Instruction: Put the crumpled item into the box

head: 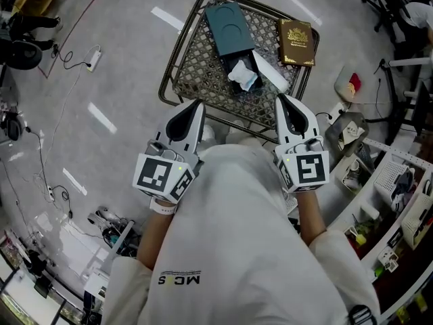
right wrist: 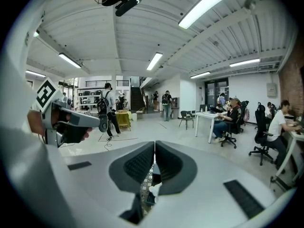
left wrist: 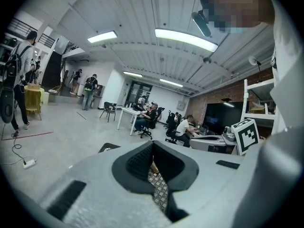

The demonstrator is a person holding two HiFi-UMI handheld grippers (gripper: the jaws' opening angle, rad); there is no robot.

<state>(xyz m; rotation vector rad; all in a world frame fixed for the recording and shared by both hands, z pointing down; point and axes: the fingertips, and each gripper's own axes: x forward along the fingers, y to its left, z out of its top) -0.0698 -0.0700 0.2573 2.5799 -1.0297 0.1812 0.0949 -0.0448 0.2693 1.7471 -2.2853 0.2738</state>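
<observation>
The left tongs [head: 197, 103] and right tongs [head: 281, 100] are squeezed closed and empty, and the crumpled paper [head: 242, 75], upper middle, seems to lie inside the open box [head: 230, 26] on the table [head: 203, 66], so the job looks done.

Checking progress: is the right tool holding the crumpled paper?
No: the right tool is shut on nothing, while the paper lies ahead, clear of it.

Counter [head: 196, 66]: dark metal wire mesh.
Box [head: 229, 24]: matt teal card.
Crumpled item [head: 242, 75]: white paper.
Book [head: 296, 41]: brown, gilt-stamped cover.
Fingers [right wrist: 137, 167]: black, ribbed, matt.
Floor [head: 122, 59]: smooth, glossy grey.
</observation>
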